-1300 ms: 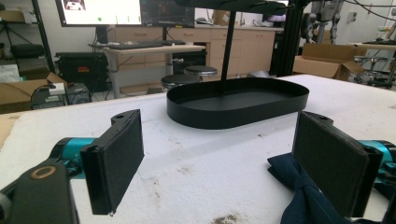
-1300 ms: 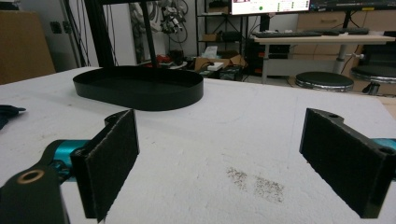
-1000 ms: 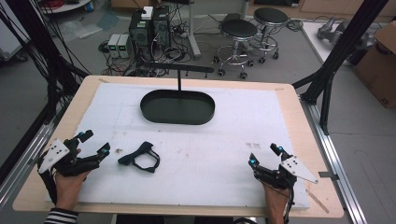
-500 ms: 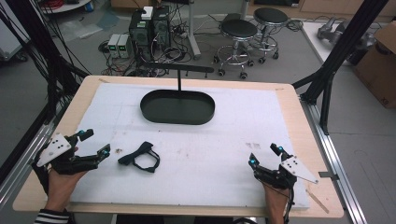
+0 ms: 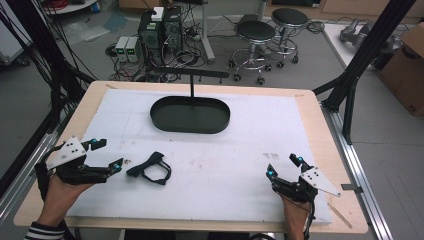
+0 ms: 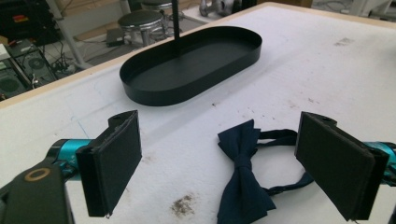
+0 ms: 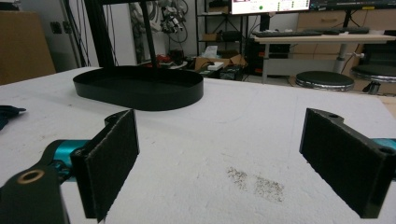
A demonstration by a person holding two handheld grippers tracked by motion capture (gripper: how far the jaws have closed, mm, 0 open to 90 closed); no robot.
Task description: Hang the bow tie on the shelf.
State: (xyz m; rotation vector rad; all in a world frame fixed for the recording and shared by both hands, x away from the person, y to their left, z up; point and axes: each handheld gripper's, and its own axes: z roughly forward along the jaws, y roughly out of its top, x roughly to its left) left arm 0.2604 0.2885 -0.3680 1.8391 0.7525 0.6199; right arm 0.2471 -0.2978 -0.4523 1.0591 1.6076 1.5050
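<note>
We see the bench carrying a black oval tray near its far edge, likely set there as the place to put things. Our left tool, jaws spread wide and empty, points at the dark bow tie just beside it near the front left corner, apparently lined up to grip it. Our right tool rests near the front right corner, likewise open and empty, well apart from the tie.

Matt black metal tray, dark satin cloth bow tie, rough white table pad.
</note>
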